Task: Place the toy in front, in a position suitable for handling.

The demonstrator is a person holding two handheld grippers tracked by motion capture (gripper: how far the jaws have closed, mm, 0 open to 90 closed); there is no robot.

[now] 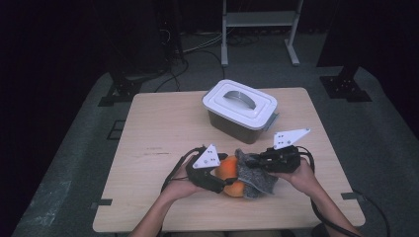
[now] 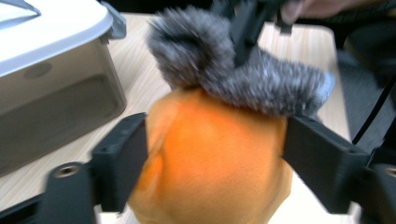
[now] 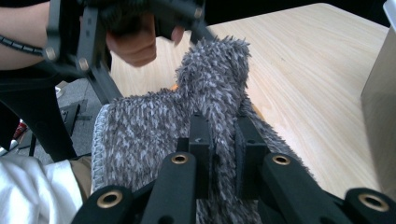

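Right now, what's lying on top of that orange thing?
A fuzzy grey cloth drapes over the orange thing, pinched by the right gripper. The orange top under the cloth is hidden.

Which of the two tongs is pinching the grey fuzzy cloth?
The right tongs, shut tight on a fold of the grey fuzzy cloth. The left tongs instead stand wide around the orange ball beneath that cloth.

Both forearms come in from the bottom edge and bend toward each other. The left tongs point(image 1: 217, 178) point to the right, jaws standing apart. The right tongs point(image 1: 254, 163) point to the left, jaws pressed nearly together. The two tongs are close to each other.
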